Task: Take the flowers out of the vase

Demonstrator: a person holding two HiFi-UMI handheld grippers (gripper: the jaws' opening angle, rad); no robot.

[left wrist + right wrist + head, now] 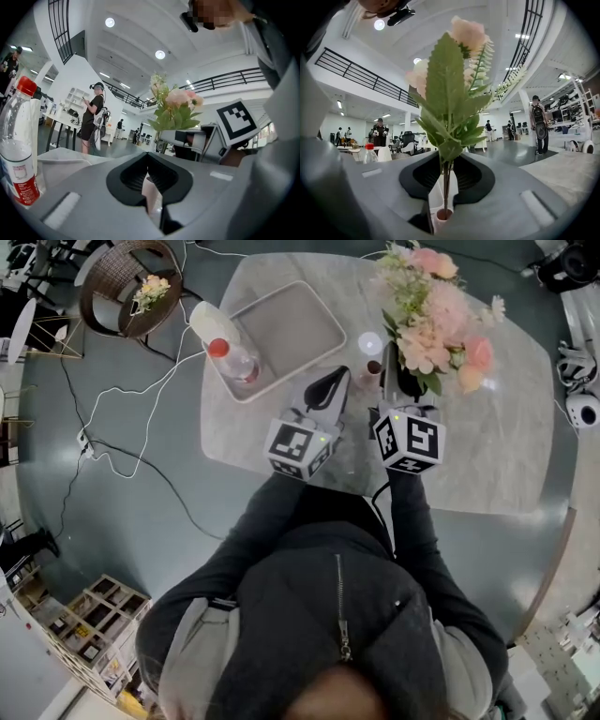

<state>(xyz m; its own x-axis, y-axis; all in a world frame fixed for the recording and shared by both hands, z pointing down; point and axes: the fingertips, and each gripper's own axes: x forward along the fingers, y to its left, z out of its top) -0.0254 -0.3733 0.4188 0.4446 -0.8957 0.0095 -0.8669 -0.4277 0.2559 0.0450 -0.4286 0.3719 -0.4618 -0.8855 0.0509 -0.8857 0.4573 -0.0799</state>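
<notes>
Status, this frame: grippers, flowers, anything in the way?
Right gripper shut on flowers at the stems. Left gripper shut, empty. Stems run down to vase mouth, not clear yet. Bottle and tray sit left, out of the way.

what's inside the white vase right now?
Only thin green stems of the pink flower bunch run down to the small white vase's reddish-brown mouth. Below that rim its inside is covered, so stem depth can't be seen.
</notes>
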